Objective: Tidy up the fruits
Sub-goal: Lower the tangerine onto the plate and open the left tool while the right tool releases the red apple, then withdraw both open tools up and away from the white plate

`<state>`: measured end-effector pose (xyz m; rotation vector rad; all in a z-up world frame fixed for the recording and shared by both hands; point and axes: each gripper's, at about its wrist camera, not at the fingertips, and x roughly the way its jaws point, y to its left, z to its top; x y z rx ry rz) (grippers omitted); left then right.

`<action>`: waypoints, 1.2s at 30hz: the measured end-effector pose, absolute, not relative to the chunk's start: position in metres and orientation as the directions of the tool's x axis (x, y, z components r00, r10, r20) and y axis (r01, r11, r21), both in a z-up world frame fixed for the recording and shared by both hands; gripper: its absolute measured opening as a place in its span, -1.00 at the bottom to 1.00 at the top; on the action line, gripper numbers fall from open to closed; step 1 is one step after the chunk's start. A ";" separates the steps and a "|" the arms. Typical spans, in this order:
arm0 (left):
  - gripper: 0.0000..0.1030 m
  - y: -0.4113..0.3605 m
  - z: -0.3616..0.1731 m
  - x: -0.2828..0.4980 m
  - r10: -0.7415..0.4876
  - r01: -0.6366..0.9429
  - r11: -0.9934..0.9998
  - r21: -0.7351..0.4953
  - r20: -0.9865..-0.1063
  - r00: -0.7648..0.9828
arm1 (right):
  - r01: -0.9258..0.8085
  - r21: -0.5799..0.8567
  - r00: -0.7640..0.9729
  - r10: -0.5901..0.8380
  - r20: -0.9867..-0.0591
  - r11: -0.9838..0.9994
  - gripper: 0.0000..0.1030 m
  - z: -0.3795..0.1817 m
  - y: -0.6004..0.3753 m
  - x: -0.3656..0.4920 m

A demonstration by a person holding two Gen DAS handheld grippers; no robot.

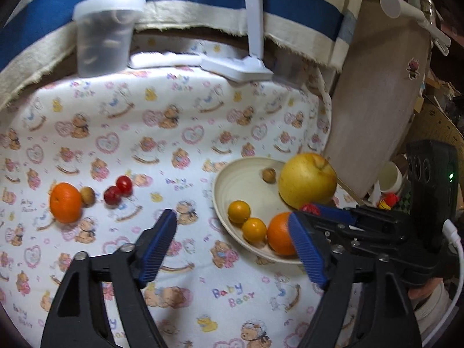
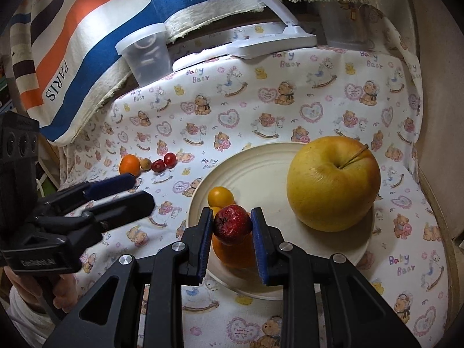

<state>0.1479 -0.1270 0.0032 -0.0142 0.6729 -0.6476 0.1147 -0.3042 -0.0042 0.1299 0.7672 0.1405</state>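
Observation:
A cream plate [image 1: 240, 182] [image 2: 261, 168] holds a big yellow apple [image 1: 307, 184] [image 2: 333, 184], two small yellow-orange fruits [image 1: 239, 211], an orange [image 1: 278, 233] and a brown nut [image 1: 268, 175]. My right gripper [image 2: 232, 226] is shut on a small dark red fruit [image 2: 232, 224] just above the plate's near side; its tip shows in the left wrist view [image 1: 310, 208]. My left gripper [image 1: 232, 240] is open and empty over the cloth left of the plate. On the cloth to the left lie an orange [image 1: 65, 202] [image 2: 129, 164], a brown nut [image 1: 87, 195] and two red cherry-like fruits [image 1: 118, 190] [image 2: 164, 162].
A clear plastic tub [image 1: 104, 37] [image 2: 146, 55] and a white lamp base [image 1: 232, 66] [image 2: 272, 42] stand at the back of the bear-print cloth. A striped fabric hangs behind. A wooden board [image 1: 377, 101] leans at the right.

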 end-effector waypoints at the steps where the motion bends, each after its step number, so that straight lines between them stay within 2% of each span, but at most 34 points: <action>1: 0.54 -0.126 0.003 0.148 -0.560 0.550 0.807 -0.215 -0.574 0.597 | -0.081 0.162 0.706 0.172 -0.687 0.983 -0.46 -0.006 -0.304 0.116; 4: 0.54 -0.125 0.001 0.149 -0.563 0.549 0.805 -0.223 -0.580 0.589 | -0.077 0.161 0.701 0.168 -0.693 0.984 -0.45 -0.009 -0.305 0.118; 5: 0.54 -0.125 0.000 0.149 -0.561 0.549 0.806 -0.222 -0.583 0.588 | -0.072 0.165 0.699 0.168 -0.695 0.984 -0.38 -0.009 -0.307 0.119; 7: 0.54 -0.125 -0.001 0.148 -0.555 0.548 0.809 -0.214 -0.586 0.590 | -0.064 0.176 0.704 0.169 -0.690 0.982 0.02 -0.008 -0.310 0.118; 8: 0.54 -0.126 -0.001 0.148 -0.552 0.548 0.810 -0.209 -0.587 0.593 | -0.056 0.180 0.713 0.165 -0.682 0.982 0.36 -0.007 -0.312 0.117; 9: 0.54 -0.126 -0.001 0.148 -0.548 0.548 0.812 -0.202 -0.587 0.596 | -0.046 0.182 0.726 0.158 -0.669 0.982 0.40 -0.005 -0.314 0.115; 17: 0.54 -0.119 0.005 0.147 -0.527 0.532 0.828 -0.177 -0.570 0.630 | -0.022 0.199 0.769 0.144 -0.623 0.980 0.41 0.008 -0.323 0.108; 25: 0.57 -0.105 0.019 0.143 -0.498 0.503 0.852 -0.144 -0.516 0.697 | -0.008 0.210 0.812 0.129 -0.569 0.978 0.59 0.018 -0.328 0.099; 27: 0.68 -0.101 0.023 0.142 -0.492 0.495 0.858 -0.137 -0.500 0.713 | -0.001 0.201 0.822 0.116 -0.558 0.980 0.62 0.019 -0.328 0.097; 32: 0.73 -0.095 0.029 0.140 -0.476 0.479 0.869 -0.124 -0.471 0.742 | 0.005 0.180 0.831 0.096 -0.548 0.984 0.66 0.021 -0.326 0.095; 35: 0.97 -0.093 0.031 0.137 -0.458 0.465 0.879 -0.104 -0.449 0.767 | 0.007 0.178 0.833 0.092 -0.546 0.984 0.66 0.021 -0.325 0.095; 36: 0.99 -0.092 0.032 0.135 -0.446 0.455 0.886 -0.092 -0.438 0.781 | 0.011 0.175 0.835 0.087 -0.544 0.984 0.66 0.022 -0.326 0.094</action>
